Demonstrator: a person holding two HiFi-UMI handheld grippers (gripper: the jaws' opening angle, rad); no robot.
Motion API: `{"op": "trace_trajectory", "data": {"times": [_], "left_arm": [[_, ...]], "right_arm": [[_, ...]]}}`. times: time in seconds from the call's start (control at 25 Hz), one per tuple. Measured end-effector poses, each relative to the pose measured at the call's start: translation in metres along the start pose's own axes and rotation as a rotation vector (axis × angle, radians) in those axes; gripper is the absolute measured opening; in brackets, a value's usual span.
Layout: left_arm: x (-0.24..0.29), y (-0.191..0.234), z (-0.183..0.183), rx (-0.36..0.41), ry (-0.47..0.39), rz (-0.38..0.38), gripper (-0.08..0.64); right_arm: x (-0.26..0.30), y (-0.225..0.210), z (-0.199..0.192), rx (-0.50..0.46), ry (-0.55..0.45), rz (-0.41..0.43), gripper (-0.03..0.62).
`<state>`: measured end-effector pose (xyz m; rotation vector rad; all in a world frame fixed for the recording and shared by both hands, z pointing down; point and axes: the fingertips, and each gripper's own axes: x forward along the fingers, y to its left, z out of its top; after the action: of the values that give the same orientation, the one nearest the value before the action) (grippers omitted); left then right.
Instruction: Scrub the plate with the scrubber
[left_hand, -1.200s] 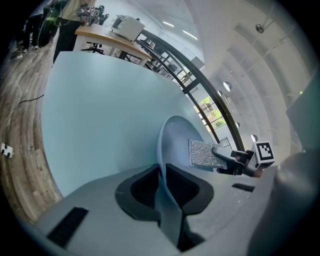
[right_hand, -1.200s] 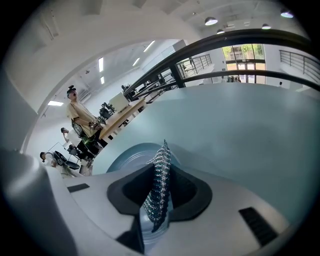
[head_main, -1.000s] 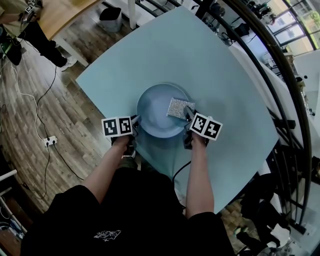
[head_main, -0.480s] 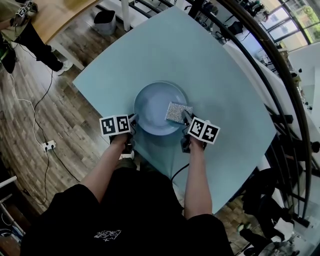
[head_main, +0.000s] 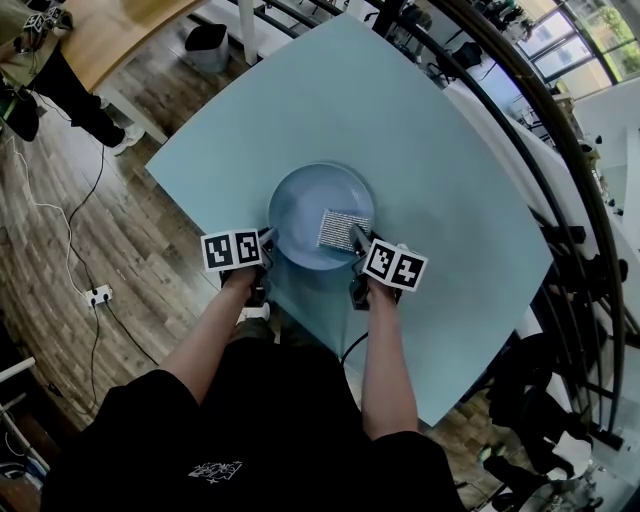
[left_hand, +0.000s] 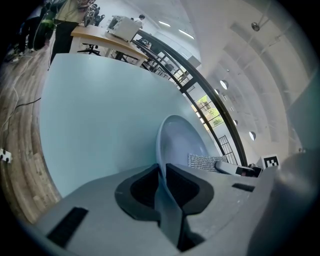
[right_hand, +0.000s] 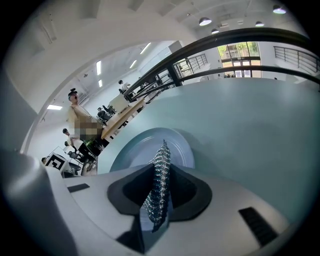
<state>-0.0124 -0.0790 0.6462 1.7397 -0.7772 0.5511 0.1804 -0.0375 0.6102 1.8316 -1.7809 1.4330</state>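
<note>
My left hand-held gripper (left_hand: 161, 172) sits closest to me, its jaws clamped on the near-left rim of the plate (head_main: 305, 200); in the left gripper view the rim runs straight in between the two dark pads. My right hand-held gripper (right_hand: 159, 175) is just beside it on the right, pinching the scrubber (head_main: 337, 230) by its near edge. In the right gripper view the scrubber shows edge-on, a thin glittering strip of metal mesh standing between the jaws and pointing straight out along them toward the plate.

From the head view the scrubber is a flat, nearly square pad. It lies face-down on the plate's near-right part and reaches from the right jaws up and left toward the plate's middle. The two grippers meet the plate from its near side, one at each lower corner, with their marker cubes facing up.

The plate is round, pale blue and shallow, and sits on the light blue desk (head_main: 430, 150), near the edge closest to me. Beyond the desk on the left is a wooden floor (head_main: 60, 250) with a trailing cable (head_main: 95, 200), and a dark curved railing (head_main: 560, 150) runs along the right.
</note>
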Motion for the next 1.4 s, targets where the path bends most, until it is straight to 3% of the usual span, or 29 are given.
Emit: {"op": "trace_trajectory", "data": {"times": [0.6,1.0,1.4], "left_arm": [[0.000,-0.001,-0.001,-0.014,0.005,-0.019,0.052],[-0.004,0.002,0.000,0.007,0.009,-0.037,0.056],[-0.025,0.007,0.001,0.059,0.010,-0.035,0.061]], "right_arm": [[0.034,0.047,0.003,-0.023,0.007,0.057,0.086],[0.038,0.070,0.017,0.024,-0.080,0.102,0.083],[0.000,0.069,0.019,0.073,-0.183,0.102,0.081]]}}
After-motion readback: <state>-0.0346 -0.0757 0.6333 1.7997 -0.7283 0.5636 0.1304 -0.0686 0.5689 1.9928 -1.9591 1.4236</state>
